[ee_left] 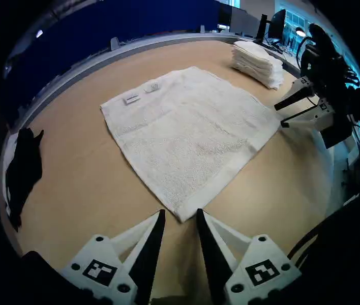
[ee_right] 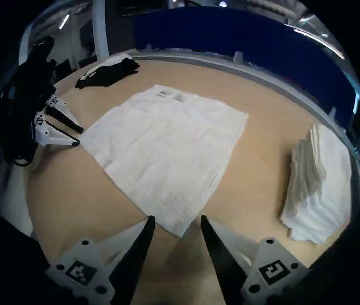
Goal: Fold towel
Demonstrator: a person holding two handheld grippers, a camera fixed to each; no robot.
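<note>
A wide wooden table (ee_left: 78, 168) carries everything. One white towel (ee_left: 185, 132) lies spread flat across the middle of the surface, turned at an angle so its corners point toward the edges. A stack of folded white towels (ee_left: 259, 63) sits near one edge, well apart from the spread towel. A crumpled black cloth (ee_left: 22, 173) lies at the opposite edge.

The left gripper (ee_left: 180, 229) is low over the surface with its fingers a little apart and holding nothing. One towel corner lies just at the gap between the tips. The right gripper (ee_right: 177, 226) is posed the same way at a neighbouring corner, fingers parted and empty. Small labels (ee_left: 142, 92) rest along the towel's far side.

The likely trouble is the pinch. If a finger slides over the cloth instead of under it, the corner could bunch or slip free. If the two corners are lifted unevenly, the fold could come out skewed.

Count: one table, one spread towel, one stack, one black cloth, two grippers, two labels.
</note>
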